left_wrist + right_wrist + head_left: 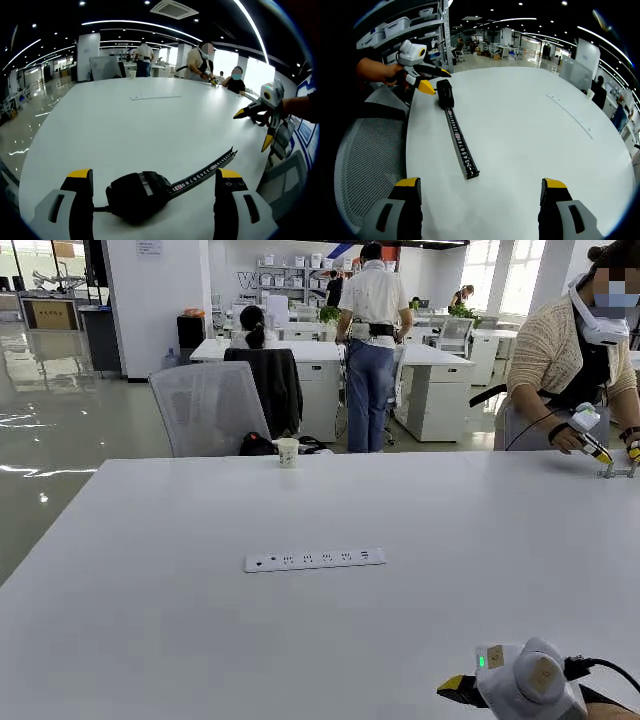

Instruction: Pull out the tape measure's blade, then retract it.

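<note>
The black tape measure (140, 194) lies on the white table (125, 130), between the wide-apart jaws of my left gripper (154, 175), which is open and not touching it. Its blade (205, 172) is pulled out and lies flat, running towards my right gripper (252, 129). In the right gripper view the tape measure (445, 95) rests at the table's edge by my left gripper (436, 82). The blade (460, 145) ends just short of my right gripper (480, 184), which is open and empty. A gripper (455, 687) shows low at the right in the head view.
A white power strip (314, 560) lies mid-table and a paper cup (288, 452) stands at the far edge. A mesh chair (370, 165) sits beside the table's edge near the tape. Another person (575, 370) works with grippers at the far right corner.
</note>
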The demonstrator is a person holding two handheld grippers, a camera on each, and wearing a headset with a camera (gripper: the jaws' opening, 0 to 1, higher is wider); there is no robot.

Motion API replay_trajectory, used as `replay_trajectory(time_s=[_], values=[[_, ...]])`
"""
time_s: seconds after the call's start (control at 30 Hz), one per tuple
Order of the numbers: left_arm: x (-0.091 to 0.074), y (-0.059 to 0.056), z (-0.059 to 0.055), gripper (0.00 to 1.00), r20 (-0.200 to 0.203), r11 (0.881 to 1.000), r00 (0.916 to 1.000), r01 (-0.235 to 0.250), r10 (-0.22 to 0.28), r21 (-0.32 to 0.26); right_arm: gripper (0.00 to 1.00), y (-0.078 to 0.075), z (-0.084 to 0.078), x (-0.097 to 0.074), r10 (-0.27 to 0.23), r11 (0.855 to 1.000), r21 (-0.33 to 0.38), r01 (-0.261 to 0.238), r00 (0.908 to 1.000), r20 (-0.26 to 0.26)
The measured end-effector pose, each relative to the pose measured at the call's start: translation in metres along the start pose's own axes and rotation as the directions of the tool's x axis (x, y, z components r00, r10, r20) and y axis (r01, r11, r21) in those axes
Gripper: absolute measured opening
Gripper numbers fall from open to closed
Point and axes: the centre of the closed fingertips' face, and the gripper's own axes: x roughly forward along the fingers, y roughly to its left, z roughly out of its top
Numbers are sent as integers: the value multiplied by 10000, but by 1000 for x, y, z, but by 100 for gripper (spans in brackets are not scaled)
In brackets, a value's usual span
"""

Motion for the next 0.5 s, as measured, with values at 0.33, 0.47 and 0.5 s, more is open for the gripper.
replay_trajectory(time_s=[0.33,0.47,0.5], values=[[6,7,-3,99,-57,9965,9971,-765,764,-348,99,6,0,20,510,9966,-615,-546,9970,-585],[7,11,-3,99,30,9904,9934,-1139,1145,-787,99,6,-3,27,618,9954,-686,-668,9954,-732],[8,13,-3,99,23,9891,9923,-1233,1239,-810,99,7,-3,28,645,9951,-707,-697,9952,-742]])
